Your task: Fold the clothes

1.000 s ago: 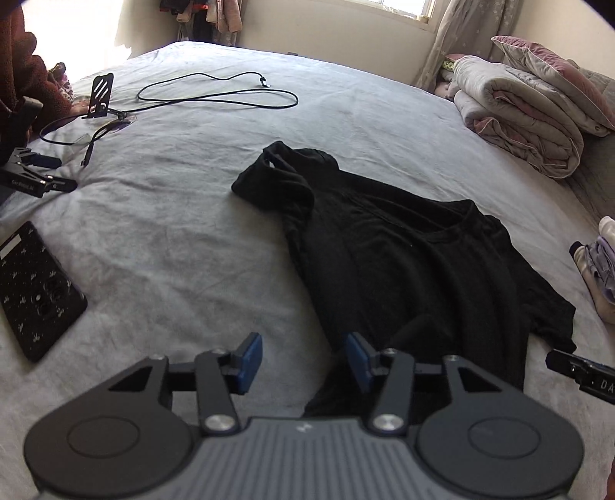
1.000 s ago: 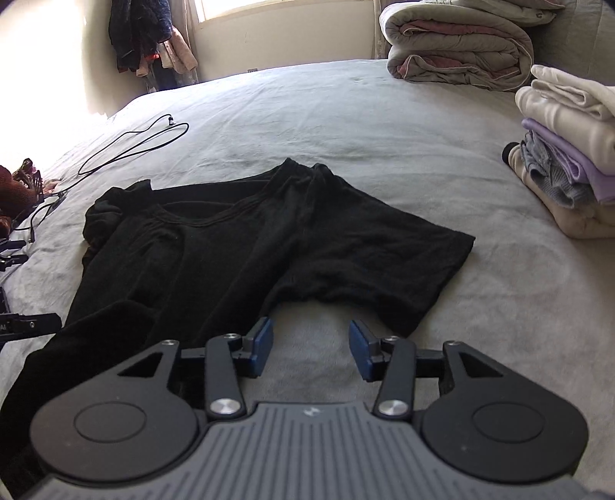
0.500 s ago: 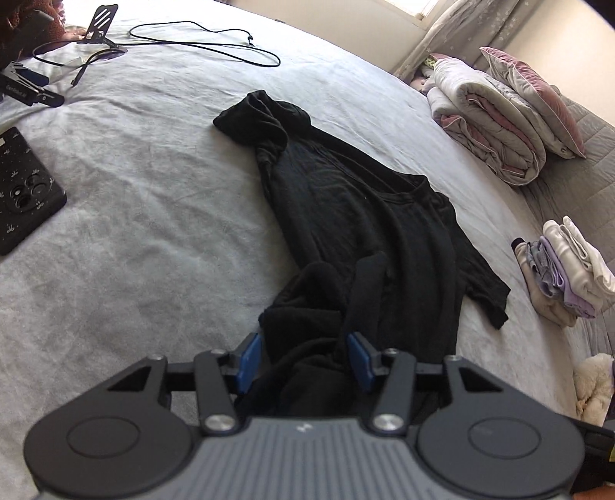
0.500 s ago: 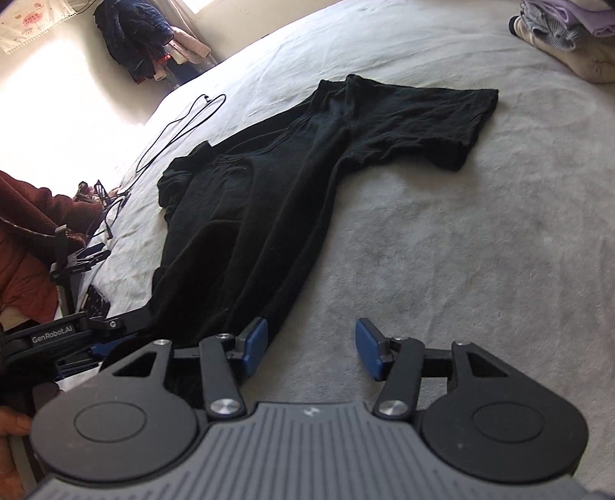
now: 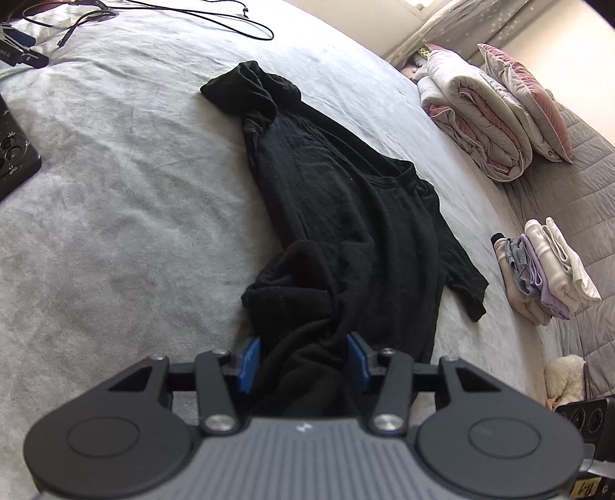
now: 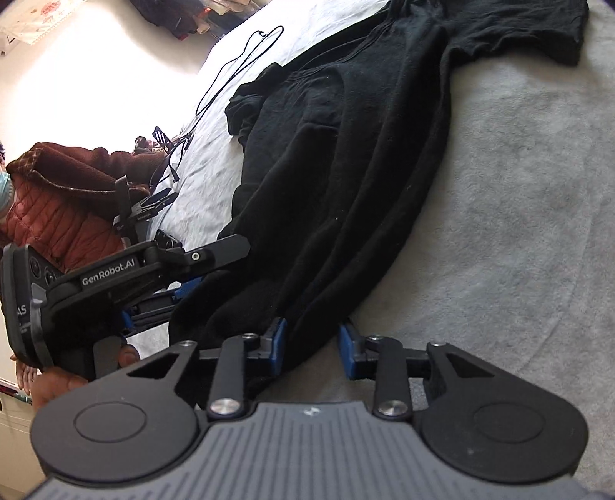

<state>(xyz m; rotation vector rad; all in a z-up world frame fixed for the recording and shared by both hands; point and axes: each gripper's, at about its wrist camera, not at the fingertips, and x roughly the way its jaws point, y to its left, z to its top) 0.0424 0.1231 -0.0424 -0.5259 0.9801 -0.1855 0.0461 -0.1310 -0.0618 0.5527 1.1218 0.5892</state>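
A black T-shirt [image 5: 346, 215] lies crumpled lengthwise on the grey bed [image 5: 127, 215], its hem toward me. My left gripper [image 5: 303, 359] is closing on the bunched hem, which fills the gap and touches both blue pads. In the right wrist view the left gripper [image 6: 207, 269] enters from the left at the same T-shirt [image 6: 346, 161]. My right gripper [image 6: 312, 342] is at the hem's other corner with its jaws closing. The cloth edge lies against its left pad [image 6: 278, 338], and bare bed shows before the right pad.
A stack of folded clothes [image 5: 546, 269] and a soft toy [image 5: 565, 373] lie at the right. Rolled duvets with a pillow [image 5: 484, 127] sit at the back right. A black cable [image 5: 215, 23] and a black device [image 5: 15, 157] lie at the left. A person's red-brown jacket [image 6: 57, 207] is at the left.
Both grippers have tipped downward and moved in on the shirt's near hem. Cloth now sits between the left jaws, and the right jaws have narrowed around the hem's edge.
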